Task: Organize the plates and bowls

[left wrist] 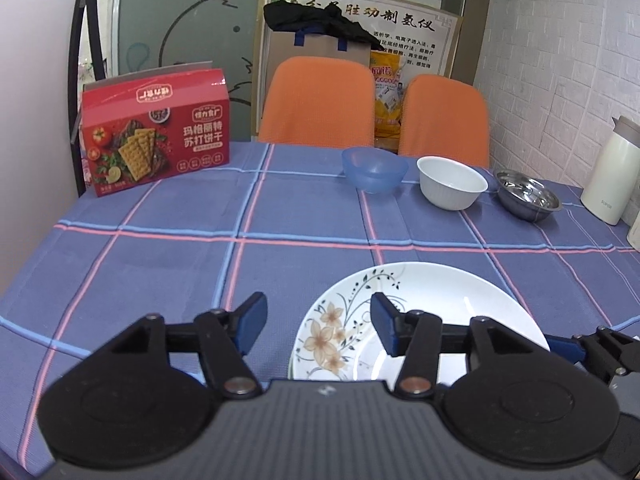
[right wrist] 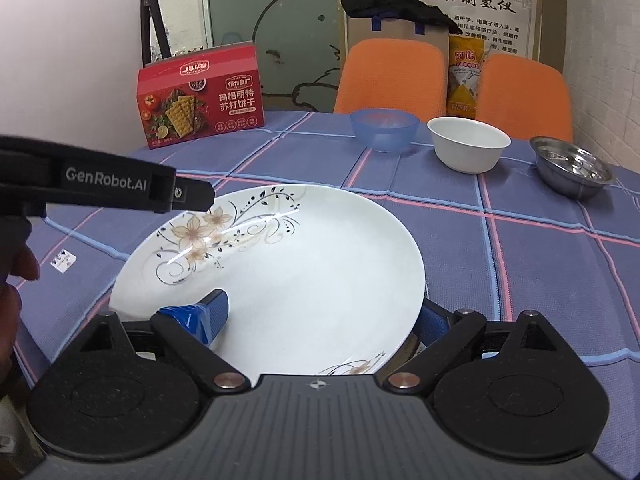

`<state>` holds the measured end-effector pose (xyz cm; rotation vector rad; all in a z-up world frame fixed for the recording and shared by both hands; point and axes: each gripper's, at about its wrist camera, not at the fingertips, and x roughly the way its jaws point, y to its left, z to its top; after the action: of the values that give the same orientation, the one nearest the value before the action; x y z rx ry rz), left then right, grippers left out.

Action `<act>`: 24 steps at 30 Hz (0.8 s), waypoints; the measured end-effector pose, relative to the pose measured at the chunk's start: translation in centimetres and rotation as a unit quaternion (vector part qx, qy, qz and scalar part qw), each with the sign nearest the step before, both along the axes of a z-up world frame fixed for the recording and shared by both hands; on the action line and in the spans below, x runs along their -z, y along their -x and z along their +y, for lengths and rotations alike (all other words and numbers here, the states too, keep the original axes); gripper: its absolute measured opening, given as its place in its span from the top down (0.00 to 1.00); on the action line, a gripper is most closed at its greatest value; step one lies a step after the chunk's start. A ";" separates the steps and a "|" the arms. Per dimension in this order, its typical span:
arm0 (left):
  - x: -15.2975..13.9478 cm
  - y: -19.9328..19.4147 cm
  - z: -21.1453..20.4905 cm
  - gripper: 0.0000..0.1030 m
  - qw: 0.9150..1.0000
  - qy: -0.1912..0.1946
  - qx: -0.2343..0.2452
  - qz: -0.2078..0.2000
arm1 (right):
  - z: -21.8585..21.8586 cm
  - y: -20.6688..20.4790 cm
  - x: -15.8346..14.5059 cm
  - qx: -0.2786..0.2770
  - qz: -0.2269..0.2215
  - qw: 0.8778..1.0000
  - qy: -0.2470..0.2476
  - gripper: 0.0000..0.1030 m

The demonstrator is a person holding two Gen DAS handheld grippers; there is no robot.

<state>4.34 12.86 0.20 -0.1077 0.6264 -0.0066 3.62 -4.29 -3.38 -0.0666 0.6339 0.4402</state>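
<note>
A white plate with a flower pattern (right wrist: 288, 268) lies on the checked tablecloth near the front; it also shows in the left wrist view (left wrist: 440, 292). My right gripper (right wrist: 324, 320) is open wide, one finger over the plate's near part and the other just past its right rim. My left gripper (left wrist: 318, 320) is open and empty over the plate's left rim. At the back stand a blue bowl (left wrist: 374, 170), a white bowl (left wrist: 452, 182) and a steel bowl (left wrist: 528, 194) in a row.
A red cracker box (left wrist: 156, 136) stands at the back left. A white thermos (left wrist: 612, 176) stands at the far right by the brick wall. Two orange chairs (left wrist: 320, 100) are behind the table. The left gripper's body (right wrist: 100, 184) crosses the right wrist view.
</note>
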 end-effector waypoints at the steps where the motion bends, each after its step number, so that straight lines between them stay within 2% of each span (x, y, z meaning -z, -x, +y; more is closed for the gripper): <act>1: 0.0 0.0 0.0 0.49 1.000 0.001 0.001 0.000 | -0.3 0.0 -0.2 0.007 -0.003 1.000 -0.003 0.20; 4: -0.1 -0.2 0.0 0.49 1.000 0.005 -0.001 0.000 | -0.8 -0.2 -0.2 0.028 -0.001 1.000 0.000 0.19; 9: -0.4 -0.1 -0.2 0.47 1.000 0.004 0.000 -0.004 | -0.6 -0.5 0.2 0.018 0.010 1.000 0.004 0.18; 11: -0.5 -0.1 -0.2 0.47 1.000 0.002 -0.001 -0.004 | -1.1 -0.7 0.1 0.017 0.010 1.000 -0.005 0.20; 15: -0.6 -0.2 -0.3 0.45 1.000 0.005 0.000 -0.002 | -3.0 -0.7 -0.9 0.051 -0.013 0.998 -0.039 0.20; 18: -0.7 -0.3 -1.0 0.34 1.000 0.009 0.009 -0.005 | -3.9 -0.7 -1.5 0.058 -0.019 0.997 -0.038 0.20; 24: -1.5 -0.6 -3.3 0.31 0.999 0.001 0.033 -0.014 | -6.6 -0.6 -2.0 0.079 -0.026 0.996 -0.033 0.20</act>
<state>4.97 9.55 1.69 -0.0883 0.6018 -0.0728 4.20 -10.89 -1.39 0.0341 0.5683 0.3056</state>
